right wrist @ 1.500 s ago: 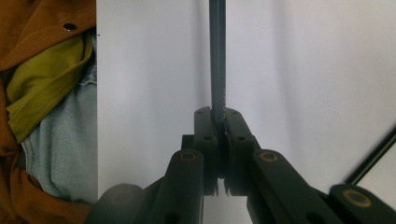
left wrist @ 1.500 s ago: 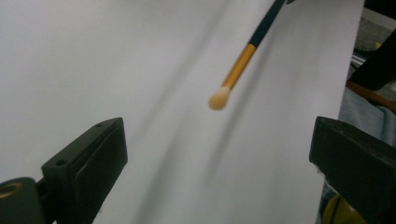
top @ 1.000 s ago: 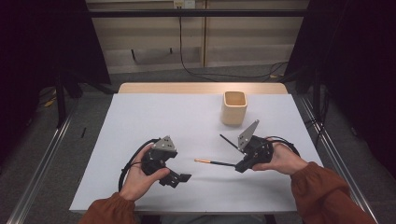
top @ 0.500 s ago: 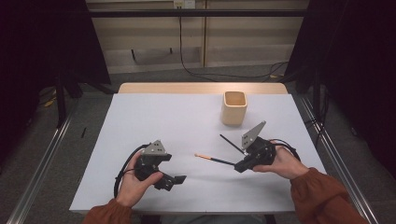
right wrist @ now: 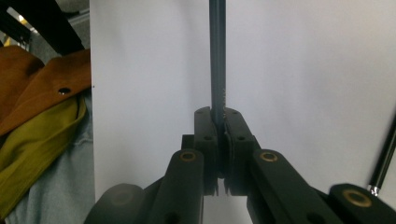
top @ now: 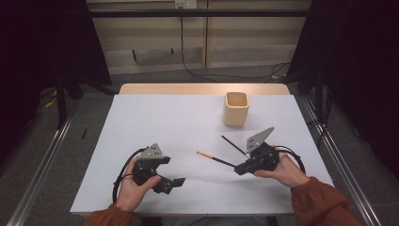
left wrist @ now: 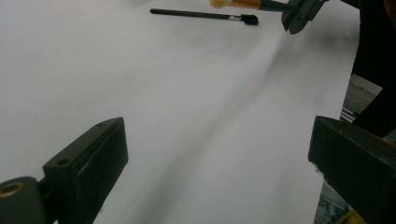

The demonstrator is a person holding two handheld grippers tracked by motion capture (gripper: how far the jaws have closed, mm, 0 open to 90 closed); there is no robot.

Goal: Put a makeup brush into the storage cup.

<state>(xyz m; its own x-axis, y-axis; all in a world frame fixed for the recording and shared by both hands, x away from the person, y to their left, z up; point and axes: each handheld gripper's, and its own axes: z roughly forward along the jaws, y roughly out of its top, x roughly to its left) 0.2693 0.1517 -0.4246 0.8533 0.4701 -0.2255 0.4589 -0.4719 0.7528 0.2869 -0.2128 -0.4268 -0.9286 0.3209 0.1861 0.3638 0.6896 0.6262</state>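
My right gripper [top: 240, 168] is clamped on a thin dark brush [top: 214, 158], its jaws closed tight around the handle in the right gripper view, where the shaft [right wrist: 217, 56] runs straight up and away from them. From the high view the brush's orange end points toward the middle of the white tabletop [top: 164, 122]. A second black stick [top: 234, 145] lies just beside that gripper. My left gripper [top: 174, 182] sits near the front edge with its jaws spread wide and nothing between them. A tan square cup [top: 235, 108] stands upright farther back on the right.
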